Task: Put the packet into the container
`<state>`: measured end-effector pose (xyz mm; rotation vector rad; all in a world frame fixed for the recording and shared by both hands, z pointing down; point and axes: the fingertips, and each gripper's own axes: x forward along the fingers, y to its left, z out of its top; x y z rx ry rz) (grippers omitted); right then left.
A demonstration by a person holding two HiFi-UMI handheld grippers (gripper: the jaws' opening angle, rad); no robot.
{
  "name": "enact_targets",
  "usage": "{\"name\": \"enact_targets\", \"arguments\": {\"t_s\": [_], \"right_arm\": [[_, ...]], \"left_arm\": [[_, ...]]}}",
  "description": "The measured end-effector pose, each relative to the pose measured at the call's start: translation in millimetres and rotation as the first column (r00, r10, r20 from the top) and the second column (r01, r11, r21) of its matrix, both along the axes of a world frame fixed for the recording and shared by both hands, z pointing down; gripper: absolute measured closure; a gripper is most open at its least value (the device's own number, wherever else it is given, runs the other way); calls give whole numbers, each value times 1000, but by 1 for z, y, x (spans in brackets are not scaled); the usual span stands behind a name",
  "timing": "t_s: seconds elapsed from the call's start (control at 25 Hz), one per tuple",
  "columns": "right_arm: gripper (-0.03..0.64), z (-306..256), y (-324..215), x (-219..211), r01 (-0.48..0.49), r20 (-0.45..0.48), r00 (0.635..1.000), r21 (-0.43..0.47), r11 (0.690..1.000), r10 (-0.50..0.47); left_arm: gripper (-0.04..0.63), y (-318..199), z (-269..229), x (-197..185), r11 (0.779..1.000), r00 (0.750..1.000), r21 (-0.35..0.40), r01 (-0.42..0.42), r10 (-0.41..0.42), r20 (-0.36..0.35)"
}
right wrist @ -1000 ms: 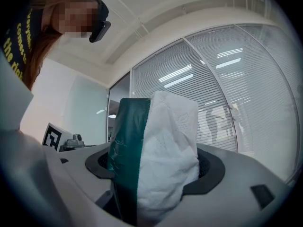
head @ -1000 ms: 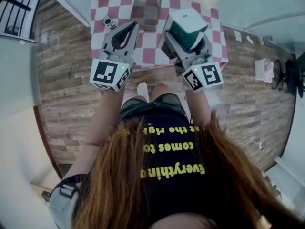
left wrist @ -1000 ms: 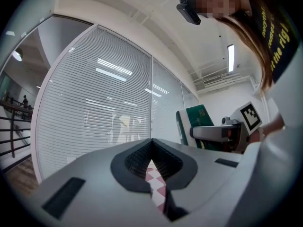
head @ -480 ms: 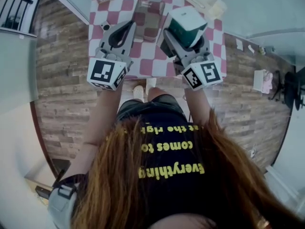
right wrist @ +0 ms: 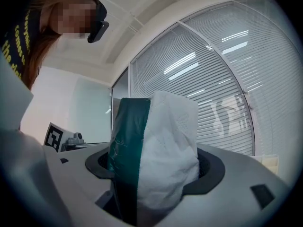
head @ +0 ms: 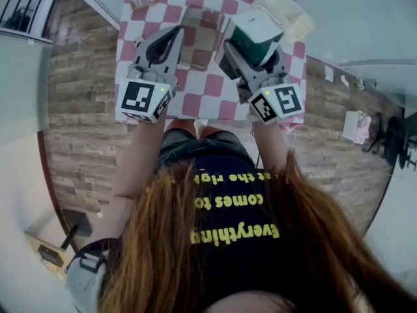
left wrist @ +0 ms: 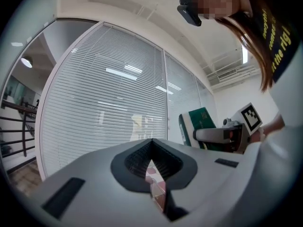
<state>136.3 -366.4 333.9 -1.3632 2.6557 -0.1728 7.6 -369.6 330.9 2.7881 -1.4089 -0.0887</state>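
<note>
Arms (head: pixel 143 162) have advanced over the table (head: pixel 215 96); right hand-held gripper (head: pixel 253 44) clamps the packet (right wrist: pixel 151 150), left hand-held gripper (head: pixel 174 36) closed.

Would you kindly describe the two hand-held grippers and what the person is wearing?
The left hand-held gripper and right hand-held gripper are pale grey wedges with black-lined jaw openings. Each carries a white cube with black square markers and a small green light. The person wears a black top with yellow lettering.
</note>
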Motion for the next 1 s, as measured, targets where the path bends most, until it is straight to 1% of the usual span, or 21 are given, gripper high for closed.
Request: {"name": "enact_targets", "arguments": {"t_s": [0.2,0.44,0.64,0.76,0.84,0.92,1.0], "right_arm": [[232,6,-12,-3,5,-1,1000,-16,1000,-6],[232,6,-23,-15,-16,-1,1000,-36,999,16],[232,17,-39,-29,-33,32,999,-113,993,37],[232,27,-48,-37,-45,54,997,-179,983,55],[232,33,-55,-43,-48,59,996,-205,978,61],[232,38,-61,-50,-24,20,999,-197,980,29],[232,45,-68,-59,37,-69,996,-175,984,-50]], "left_arm": [[595,-11,8,-7,1000,1000,-13,14,-14,-3],[595,-24,4,-12,1000,1000,-23,-17,17,1],[595,-37,4,-17,999,999,-22,-38,38,-4],[595,-41,6,-19,998,999,-26,-53,53,-6],[595,-43,7,-20,997,998,-27,-66,66,-6],[595,-45,7,-21,997,997,-24,-76,76,-7],[595,-46,6,-25,997,997,-17,-80,80,-8]]}}
